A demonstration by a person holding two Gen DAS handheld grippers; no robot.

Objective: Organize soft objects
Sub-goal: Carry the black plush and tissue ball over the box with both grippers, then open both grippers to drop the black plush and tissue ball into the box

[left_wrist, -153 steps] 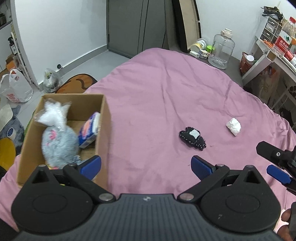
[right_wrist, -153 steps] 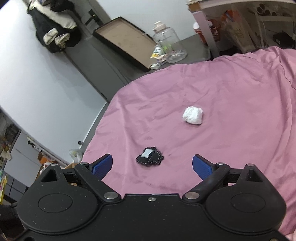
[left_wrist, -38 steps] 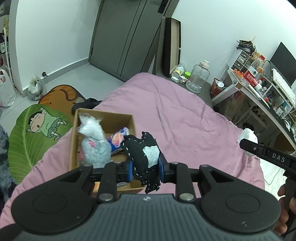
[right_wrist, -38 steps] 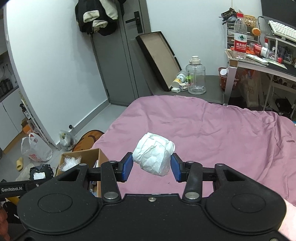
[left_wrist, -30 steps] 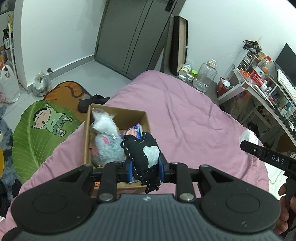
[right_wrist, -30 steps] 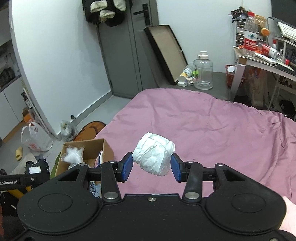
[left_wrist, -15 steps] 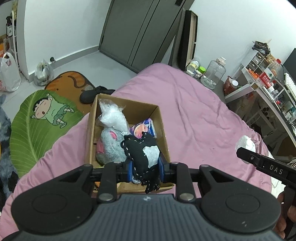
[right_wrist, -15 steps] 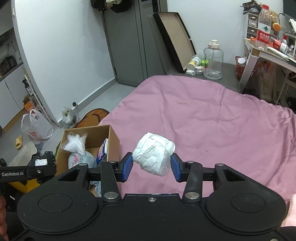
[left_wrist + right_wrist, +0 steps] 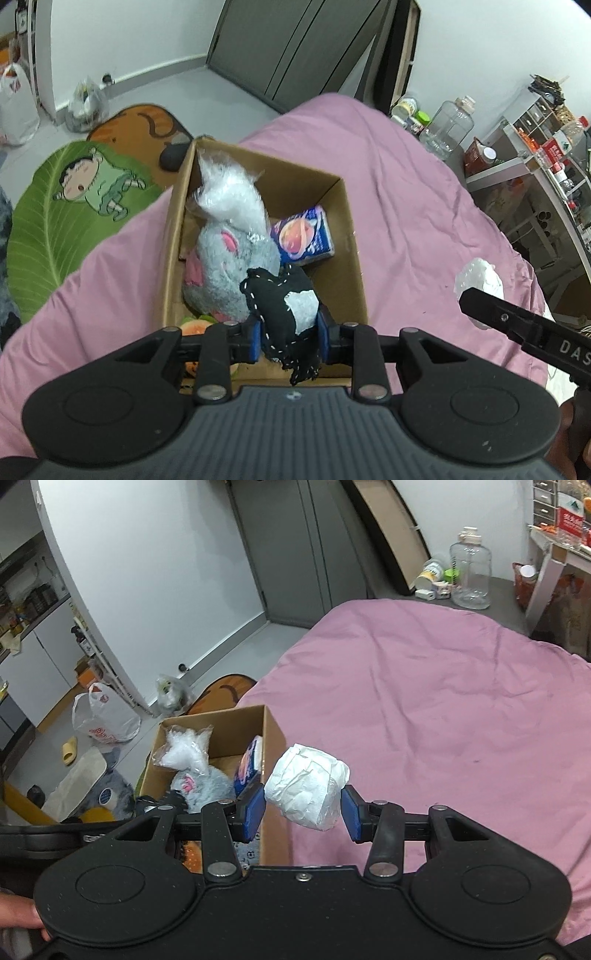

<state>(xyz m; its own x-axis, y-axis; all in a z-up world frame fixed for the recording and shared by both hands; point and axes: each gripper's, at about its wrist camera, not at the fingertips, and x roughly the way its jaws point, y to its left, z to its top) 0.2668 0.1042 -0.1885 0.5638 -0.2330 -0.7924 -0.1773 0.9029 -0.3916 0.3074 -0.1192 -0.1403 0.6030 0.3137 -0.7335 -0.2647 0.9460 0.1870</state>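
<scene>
We read "DAS" in white capitals on the black arm of the right gripper [image 9: 532,326], seen at the right edge of the left wrist view. Labels on the blue packet [image 9: 303,236] in the cardboard box [image 9: 354,258] and on the white plastic bag [image 9: 107,720] stay illegible to us.

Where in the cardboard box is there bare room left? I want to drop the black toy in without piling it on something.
Bare floor shows in the cardboard box along its right wall, between the blue packet and the near wall. The left half is crowded: grey plush topped by a clear plastic bag. The left gripper holds the black toy above the near edge.
</scene>
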